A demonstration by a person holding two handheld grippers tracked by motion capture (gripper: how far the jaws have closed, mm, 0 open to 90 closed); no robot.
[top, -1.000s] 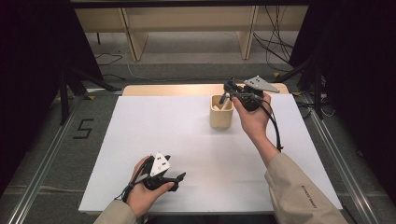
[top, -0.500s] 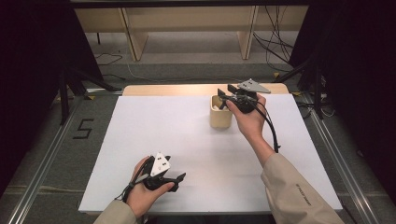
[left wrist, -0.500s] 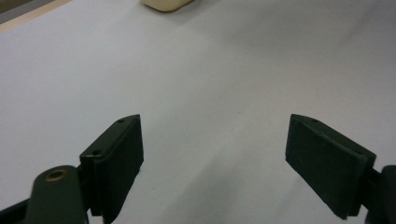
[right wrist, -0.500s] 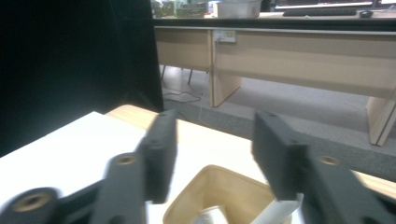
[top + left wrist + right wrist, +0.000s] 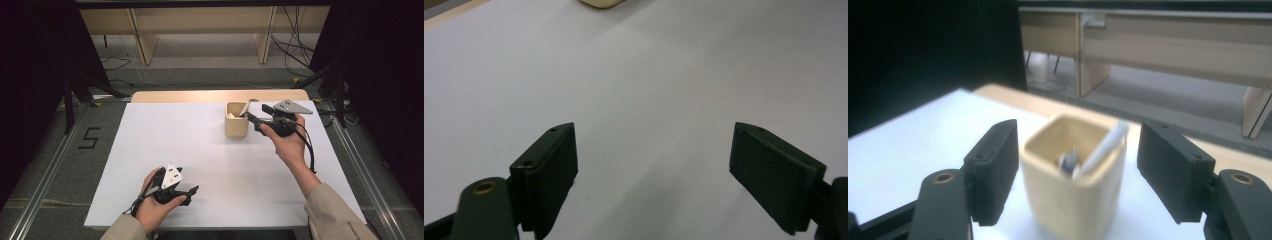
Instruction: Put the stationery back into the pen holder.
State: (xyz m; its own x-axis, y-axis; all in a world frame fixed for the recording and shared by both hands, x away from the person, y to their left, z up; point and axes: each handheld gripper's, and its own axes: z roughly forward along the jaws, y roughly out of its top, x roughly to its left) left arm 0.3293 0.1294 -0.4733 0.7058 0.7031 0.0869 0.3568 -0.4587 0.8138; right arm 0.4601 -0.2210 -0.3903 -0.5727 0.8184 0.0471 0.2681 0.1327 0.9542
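A cream square cup stands on the white table top at the back right. A white pen leans in it beside a small dark item. My right gripper hovers just right of the cup, pointing at it. Its jaws have just been opening and stand wide either side of the cup without touching it. My left gripper rests at the near left, open, with bare table between its pads. The cup's base is far ahead of it.
A wooden strip borders the white top at the back. Beyond it are a wooden bench and floor cables. Metal rails run along both sides, with a "5" mark on the left floor.
My right gripper has dropped from above the cup to its right side and lower, and its jaws have spread apart. The left gripper has not moved.
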